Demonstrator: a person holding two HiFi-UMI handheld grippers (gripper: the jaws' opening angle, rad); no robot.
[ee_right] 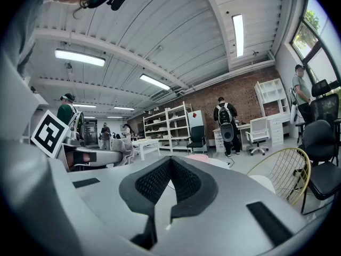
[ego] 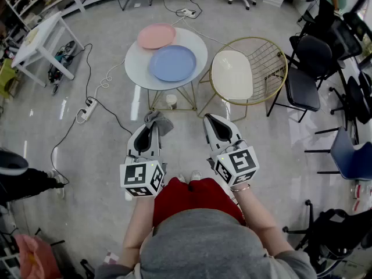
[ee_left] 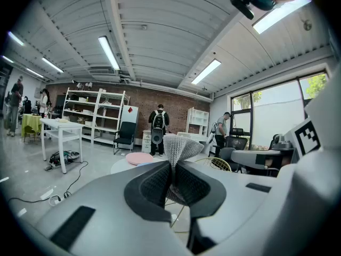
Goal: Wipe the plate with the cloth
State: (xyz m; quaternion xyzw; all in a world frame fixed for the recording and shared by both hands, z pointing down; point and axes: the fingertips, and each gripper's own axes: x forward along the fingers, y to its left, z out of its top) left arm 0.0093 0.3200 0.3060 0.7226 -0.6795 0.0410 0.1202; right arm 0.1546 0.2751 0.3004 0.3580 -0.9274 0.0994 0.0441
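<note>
We pinch the cloth [ego: 160,121], seemingly soft and limp, by a bunched fold in our left tool [ego: 150,130]; our right tool [ego: 213,122] is closed, empty.

Grey cloth [ego: 161,122], blue plate [ego: 172,63], pink plate [ego: 156,36]

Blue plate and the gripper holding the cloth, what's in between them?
In the head view, the white table's edge, its gold legs and a small pale cup-like thing on the floor lie between the blue plate and the left gripper's cloth.
</note>
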